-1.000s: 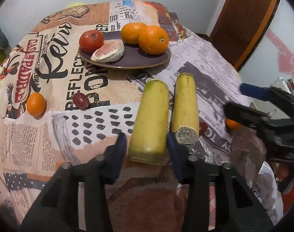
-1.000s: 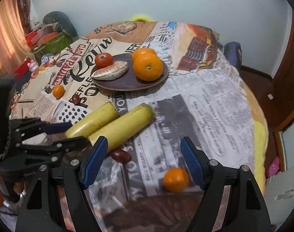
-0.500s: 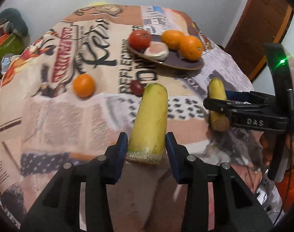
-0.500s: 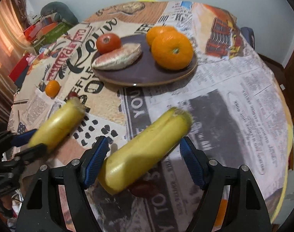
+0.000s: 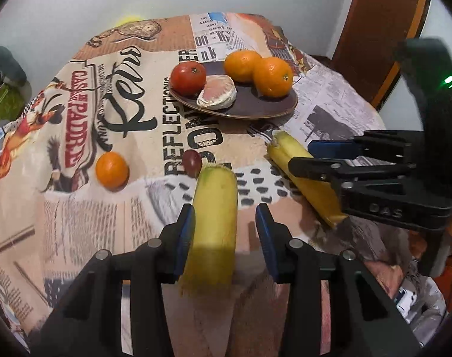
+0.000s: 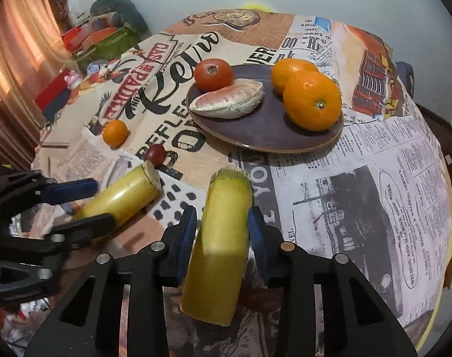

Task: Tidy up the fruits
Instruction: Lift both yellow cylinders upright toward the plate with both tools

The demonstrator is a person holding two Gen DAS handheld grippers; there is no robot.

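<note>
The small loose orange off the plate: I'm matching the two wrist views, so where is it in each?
Left wrist: small orange at left-centre, left of the dark grape.
Right wrist: at left, up-left of that grape.
Shared landmark: the brown plate.

Two yellow banana pieces show: one (image 5: pixel 215 223) at lower centre of the left wrist view, the other (image 5: pixel 300 172) at right centre. One dark plate (image 5: pixel 255 108) sits in the upper middle of the frame. On the plate are two big oranges, one (image 5: pixel 243 65) behind the other (image 5: pixel 273 76), one red tomato (image 5: pixel 188 78), and one peeled pinkish citrus segment (image 5: pixel 217 92). Off the plate there is one small orange (image 5: pixel 112 170) at left centre, and one small dark red fruit (image 5: pixel 192 163) near the middle. That makes three oranges in all. Two pairs of tongs are in view: one (image 5: pixel 224 232) at the bottom, one (image 5: pixel 310 156) at the right edge.
</note>
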